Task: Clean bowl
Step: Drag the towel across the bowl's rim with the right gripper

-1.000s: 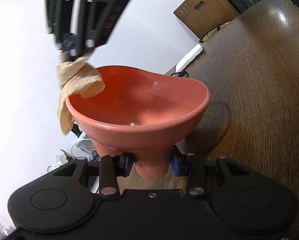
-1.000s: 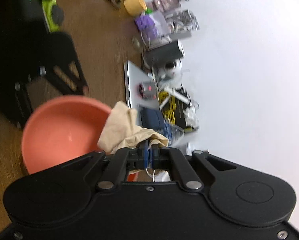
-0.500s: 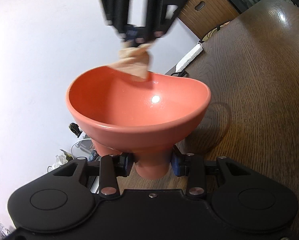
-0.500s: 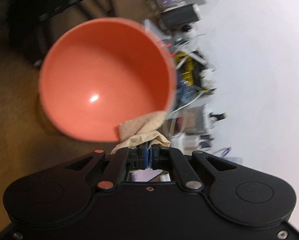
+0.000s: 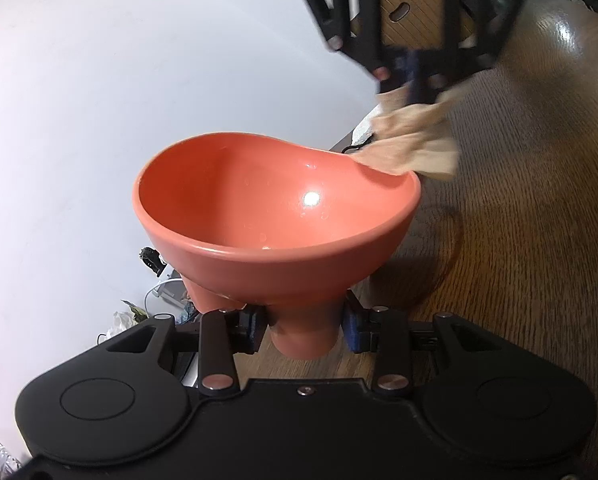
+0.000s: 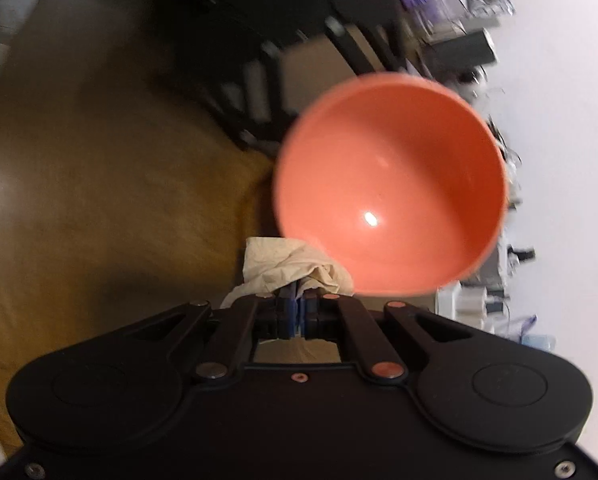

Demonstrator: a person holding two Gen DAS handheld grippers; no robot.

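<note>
Bowl [image 5: 277, 216] clamped by left tool [image 5: 303, 330]; right tool [image 6: 297, 309], pinching cloth [image 5: 413, 148], has swept round to the rim's far right, probably mid-wipe.

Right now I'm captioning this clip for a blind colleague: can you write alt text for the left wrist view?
The left gripper clamps the foot of a salmon-red bowl, tilted open toward the camera above a dark wooden table. The right gripper pinches a beige cloth against the bowl's far right rim.
</note>
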